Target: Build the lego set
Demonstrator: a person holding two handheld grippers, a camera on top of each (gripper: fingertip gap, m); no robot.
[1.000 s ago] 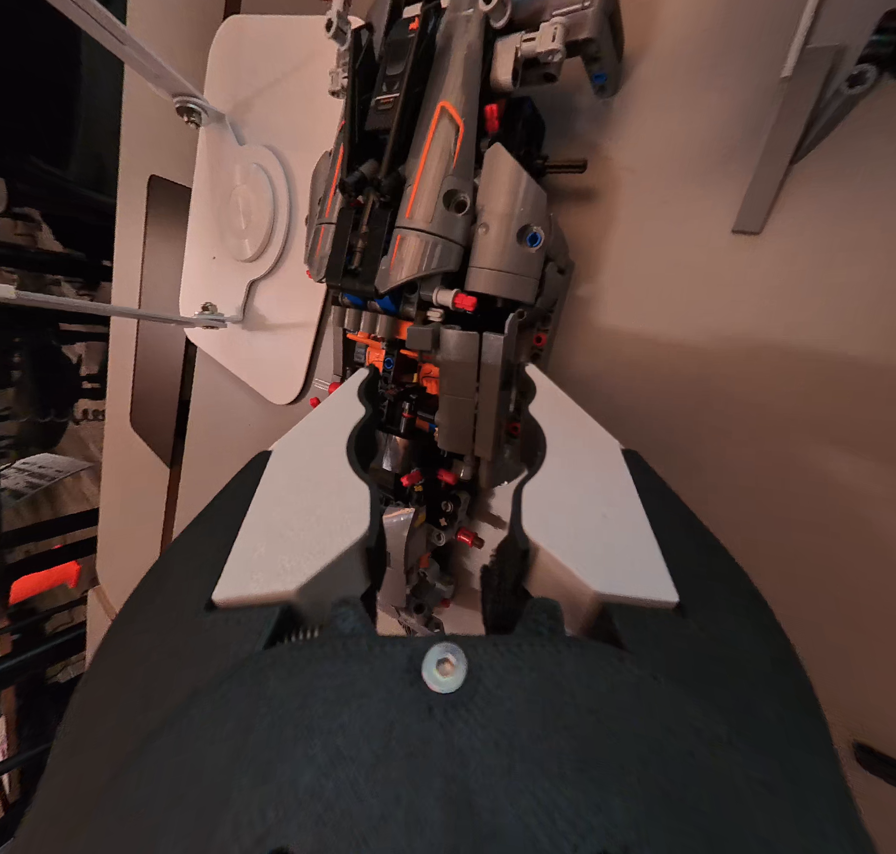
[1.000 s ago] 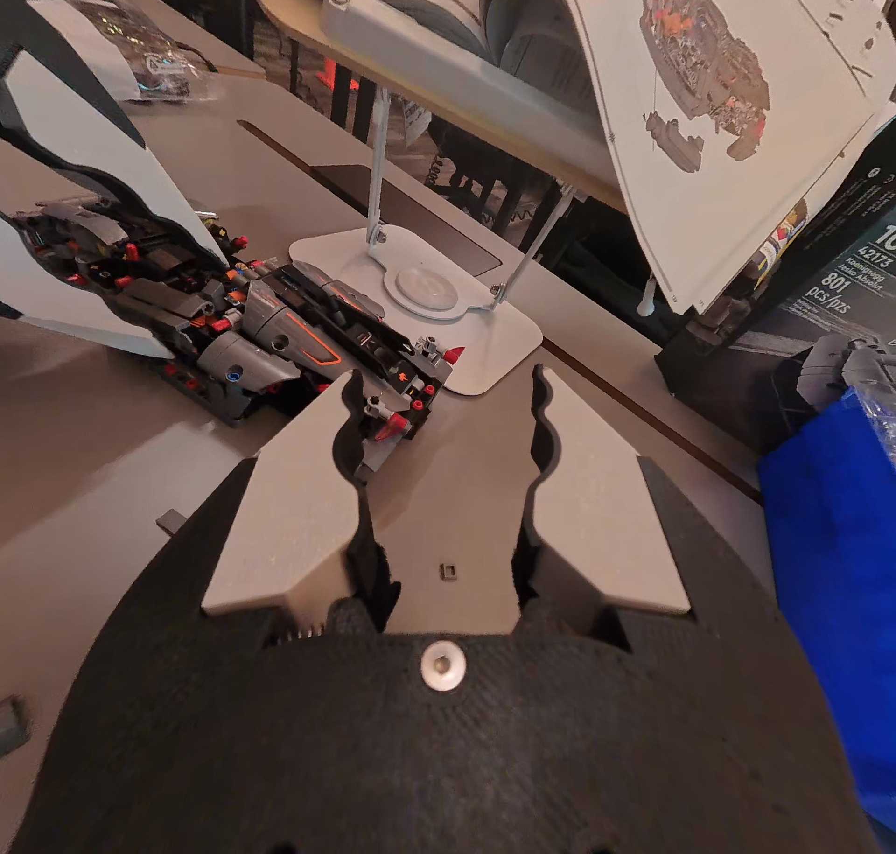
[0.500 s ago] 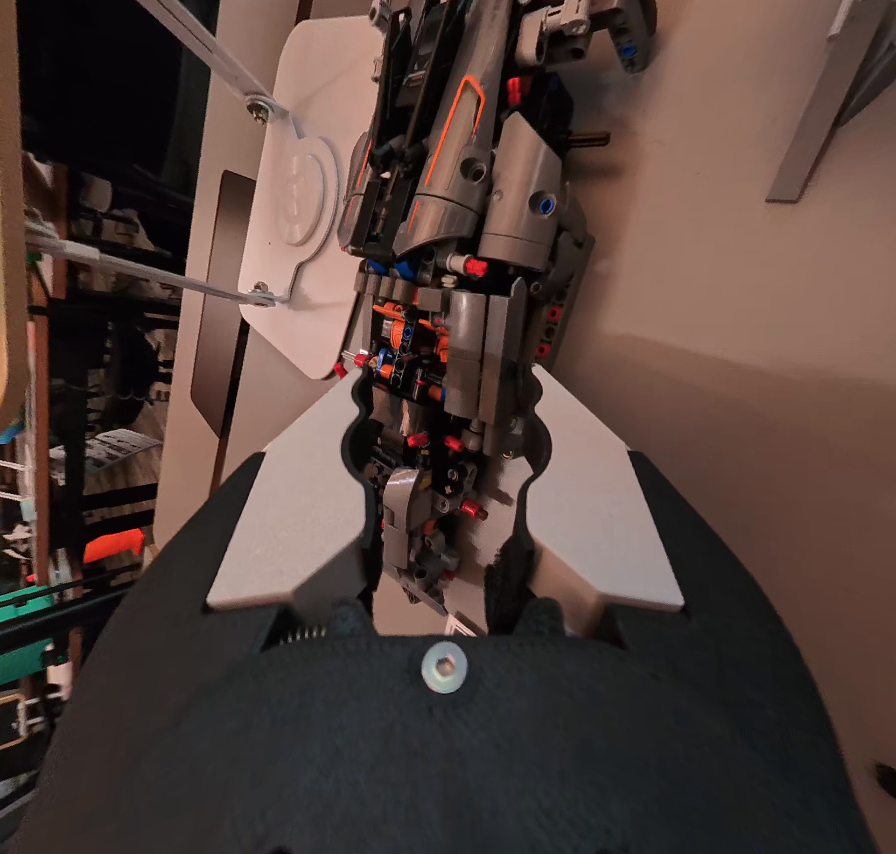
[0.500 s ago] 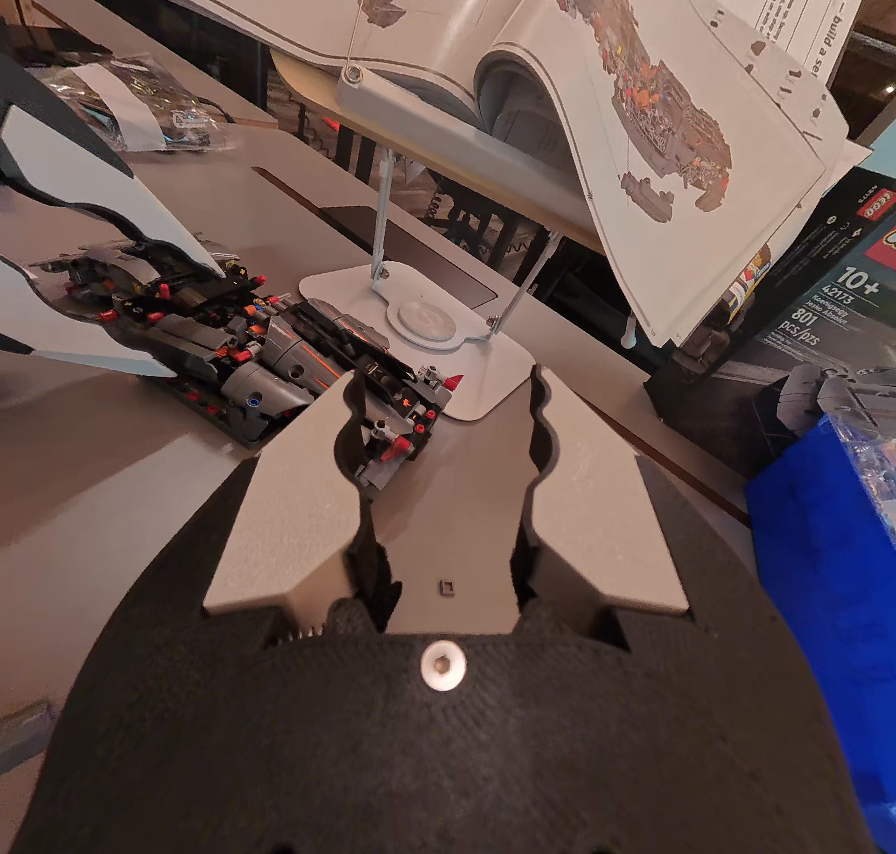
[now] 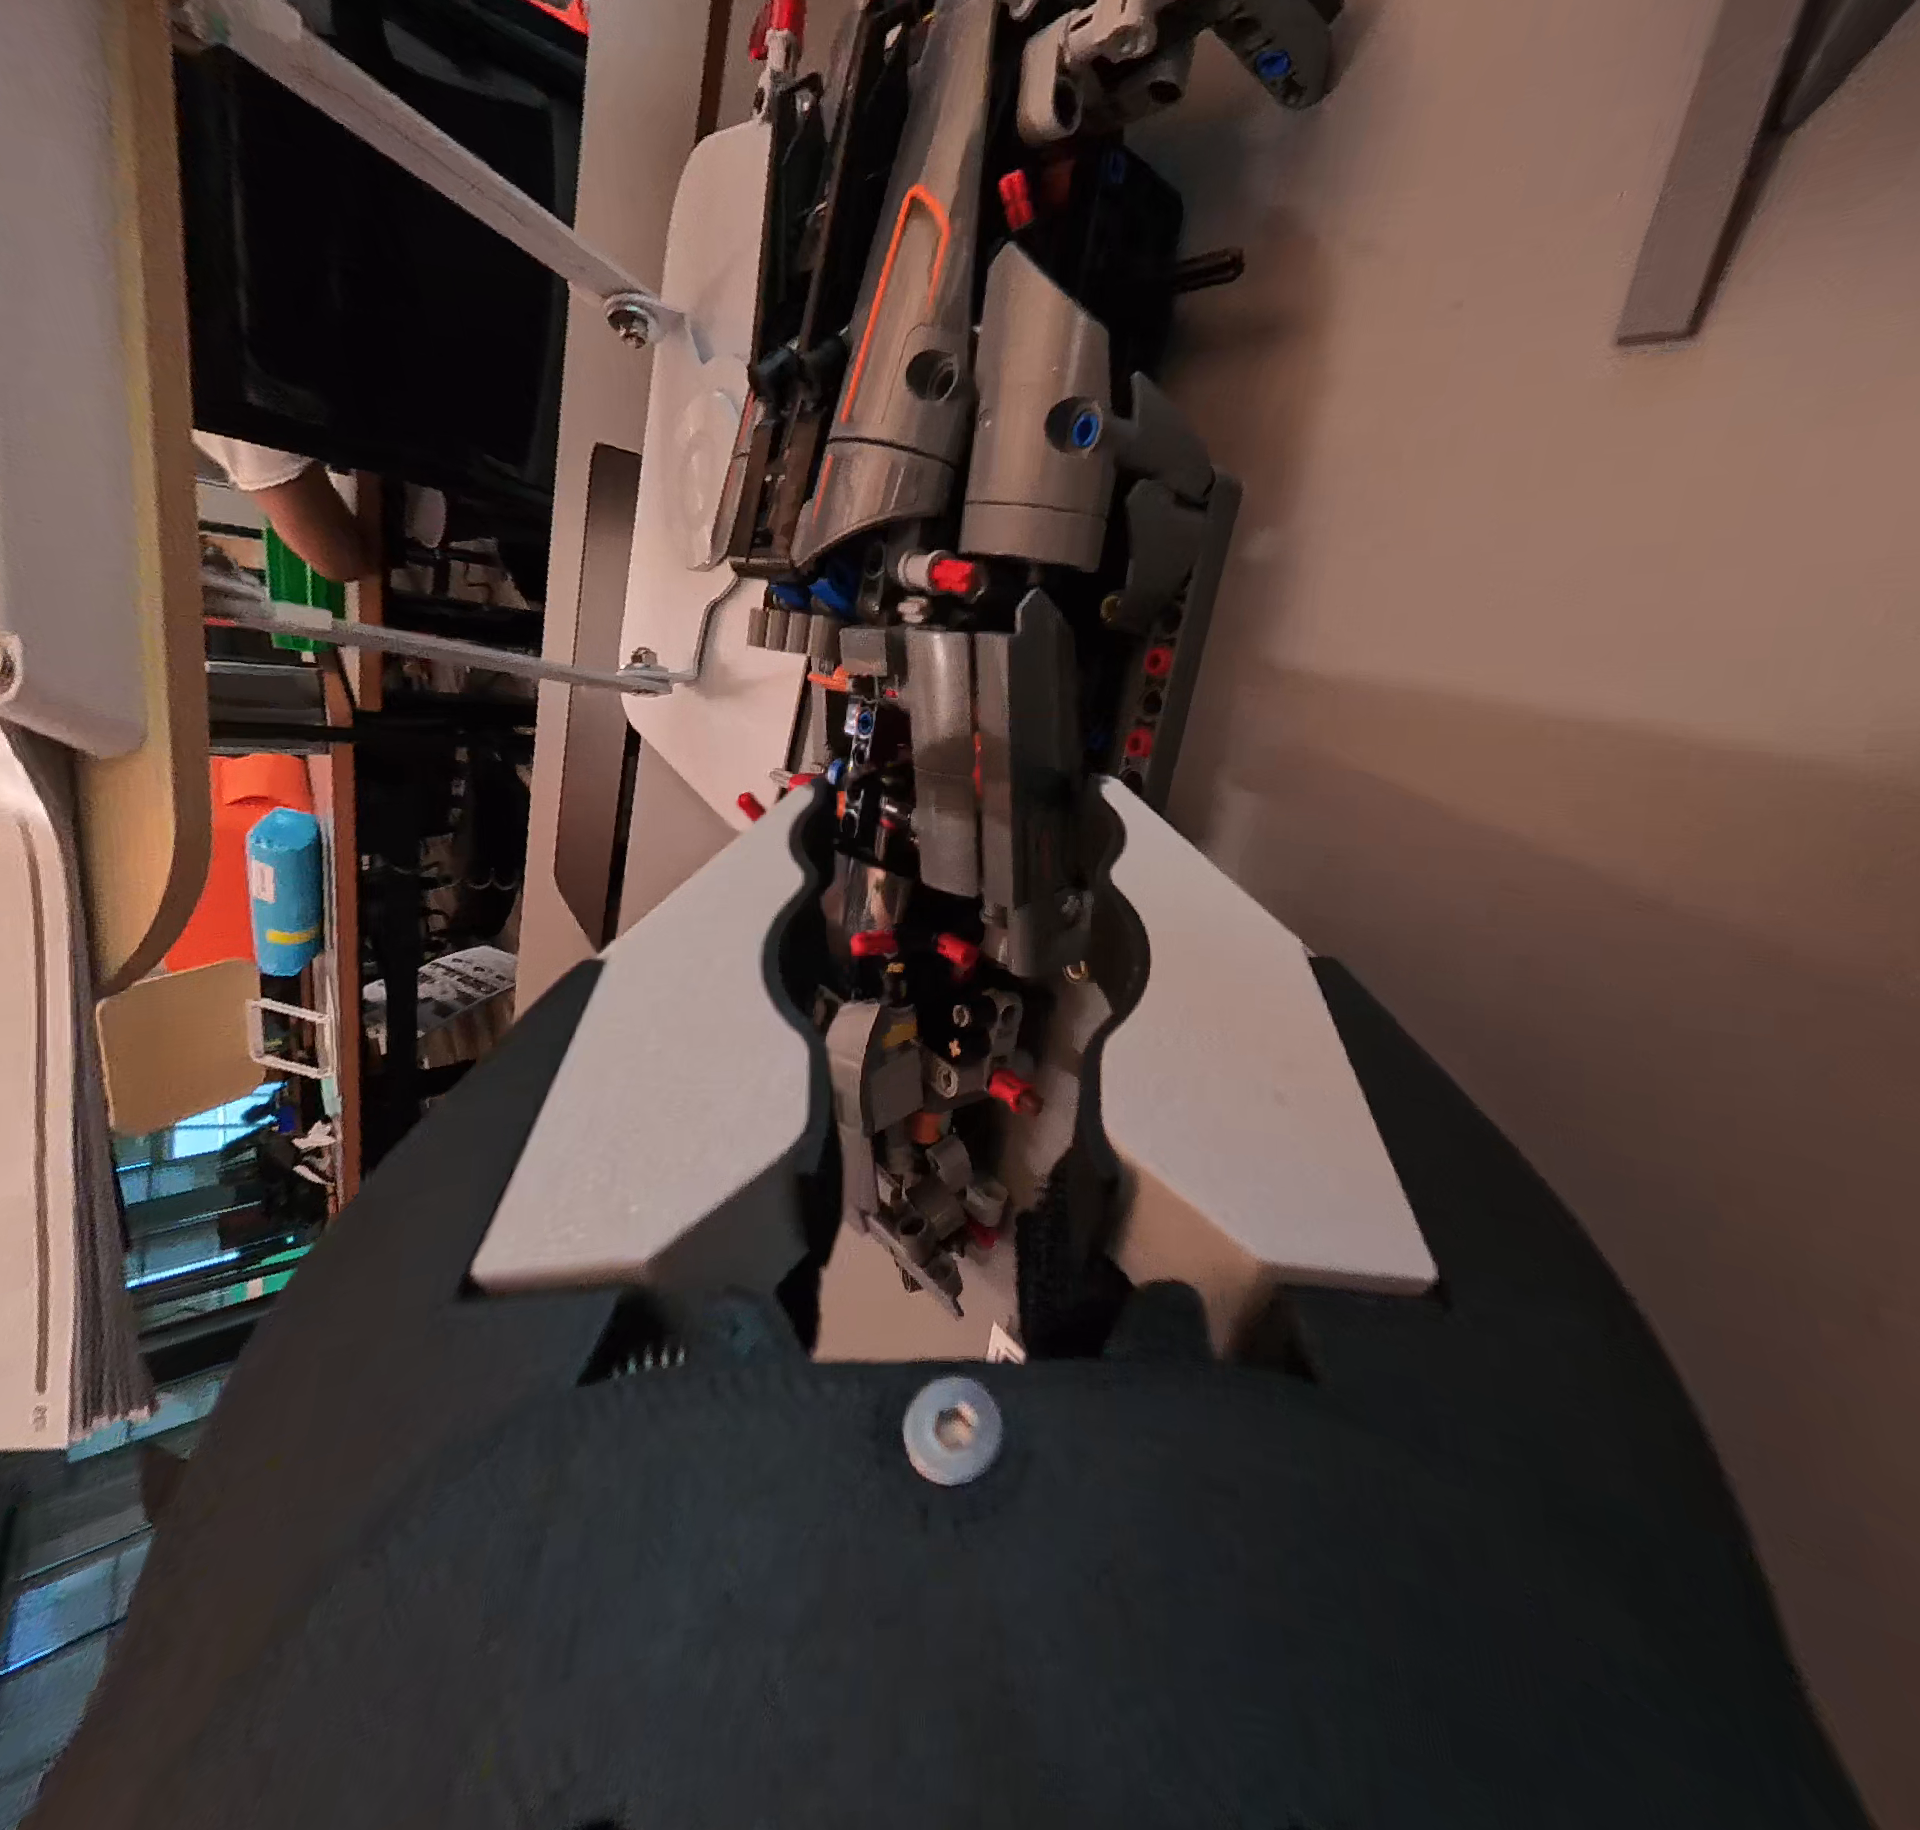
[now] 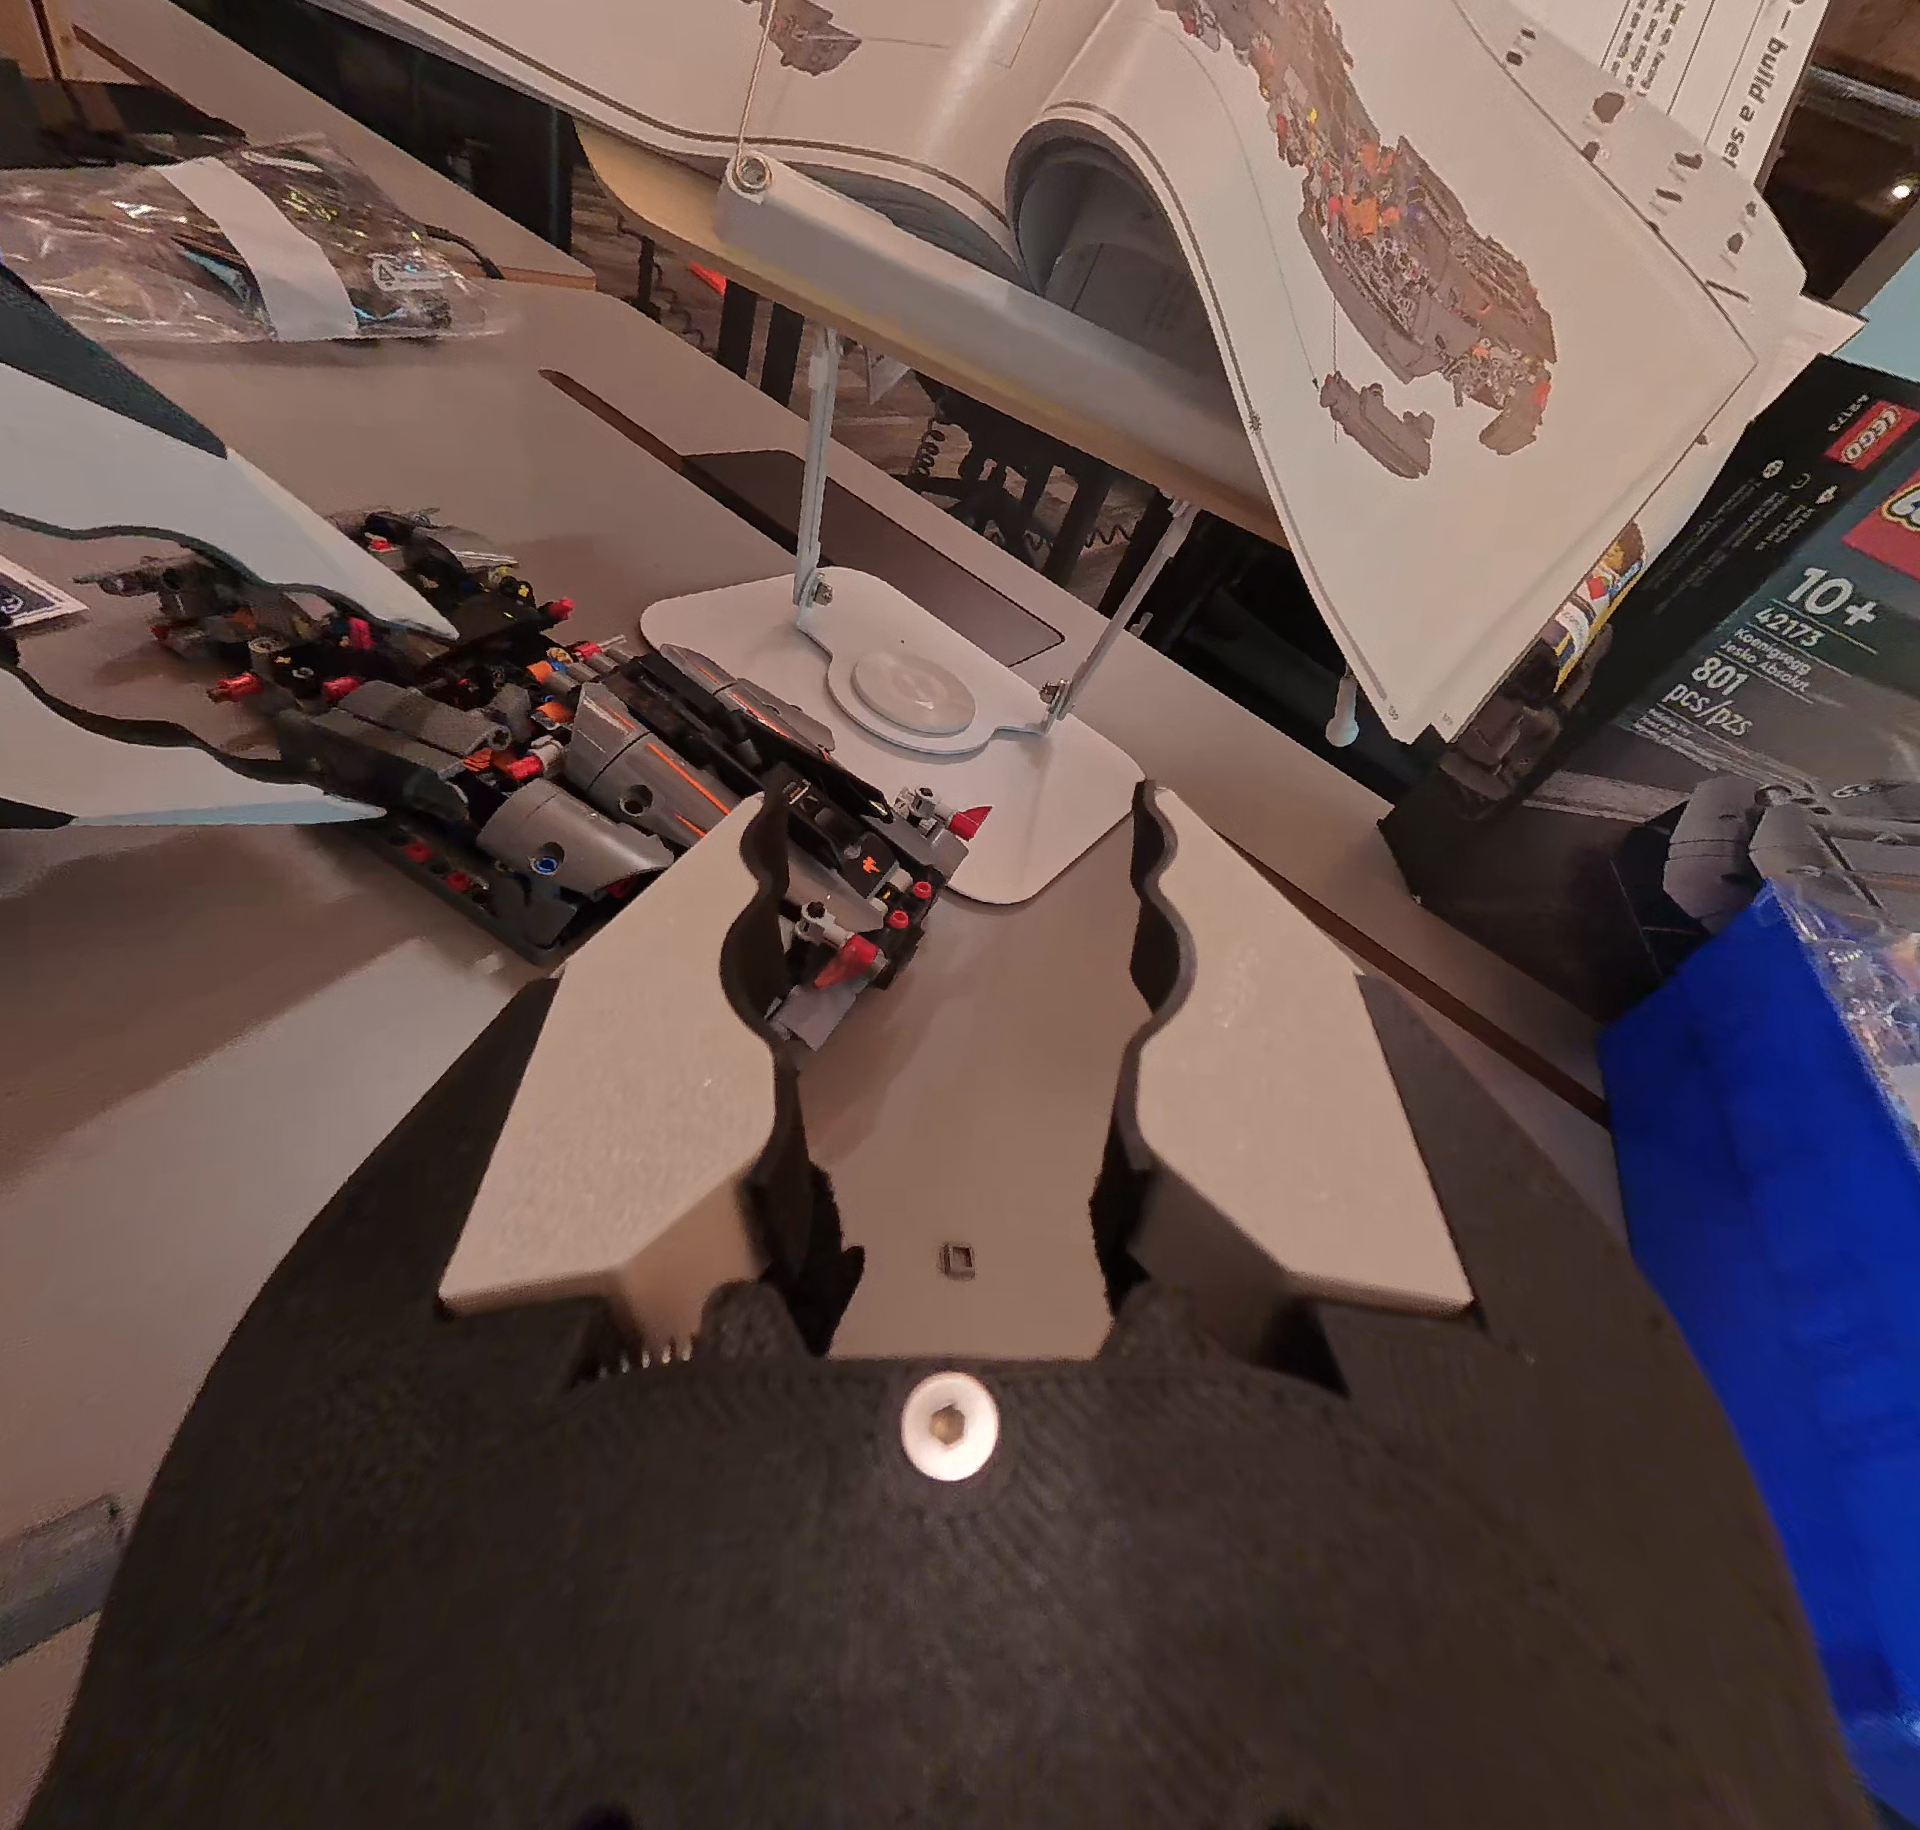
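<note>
Lego car [image 5: 940, 492] lay on the table [image 5: 1558, 845], its rear end between your left gripper [image 5: 956, 845] jaws, which looked closed in against its sides, though contact was hard to confirm. Your right gripper [image 6: 951, 845] hung with jaws spread and empty, just off the car's front. Beyond stood the instruction book [image 6: 1351, 222] on its stand [image 6: 914, 700]. You seemed to be steadying the model; next you'd need a part.

The lego car [image 6: 623, 793] is half built, long and low, mostly dark grey panels with thin orange stripes and red and blue pins poking out (lots of them); it lies flat on the tabletop [image 6: 260, 1001], its nose overlapping a white stand base [image 6: 1049, 814].
</note>
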